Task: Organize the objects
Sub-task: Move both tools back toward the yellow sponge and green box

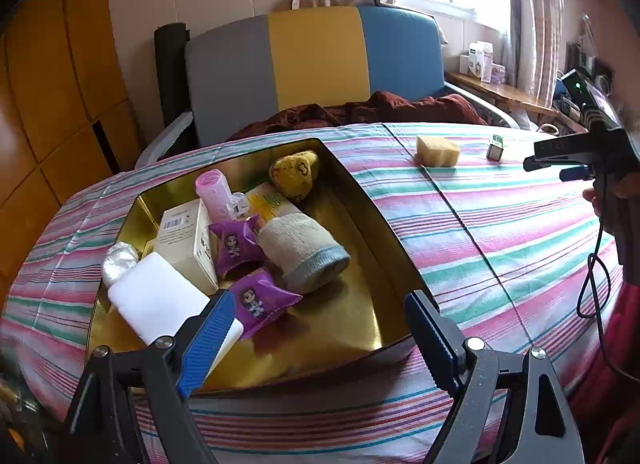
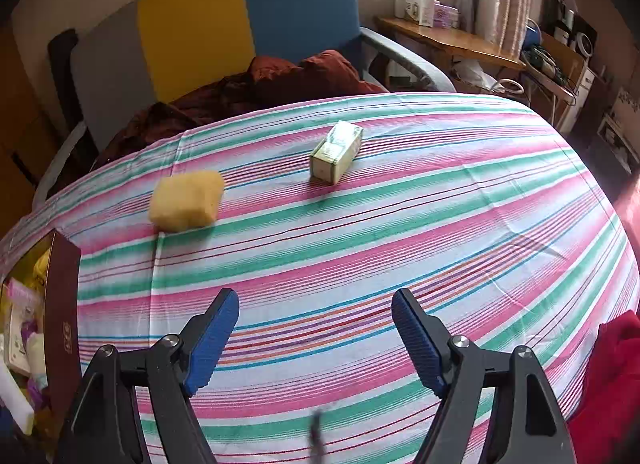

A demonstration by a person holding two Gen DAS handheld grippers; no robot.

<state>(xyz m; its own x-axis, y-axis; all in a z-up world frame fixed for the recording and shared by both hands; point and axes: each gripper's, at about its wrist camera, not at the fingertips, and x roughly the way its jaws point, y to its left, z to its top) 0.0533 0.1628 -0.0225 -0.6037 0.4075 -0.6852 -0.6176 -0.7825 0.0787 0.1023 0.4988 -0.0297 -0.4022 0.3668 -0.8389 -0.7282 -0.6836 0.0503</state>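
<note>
A gold tin box point(image 1: 360, 328) on the striped cloth holds several items: a rolled grey sock point(image 1: 304, 248), two purple packets point(image 1: 256, 300), a white carton point(image 1: 188, 240), a white block point(image 1: 156, 304), a pink bottle point(image 1: 214, 192) and a yellow sponge toy point(image 1: 294, 172). My left gripper point(image 1: 316, 324) is open and empty over the box's near end. A yellow sponge point(image 2: 186, 200) and a small green-white carton point(image 2: 336, 150) lie on the cloth. My right gripper point(image 2: 316, 320) is open and empty, short of both; it also shows in the left wrist view point(image 1: 560, 168).
The striped table point(image 2: 440, 224) fills the near ground. The box's brown outer wall point(image 2: 62, 324) stands at the left of the right wrist view. A grey, yellow and blue chair point(image 1: 320, 60) with dark red cloth point(image 2: 280, 84) stands behind. A wooden shelf point(image 2: 448, 38) runs at the right.
</note>
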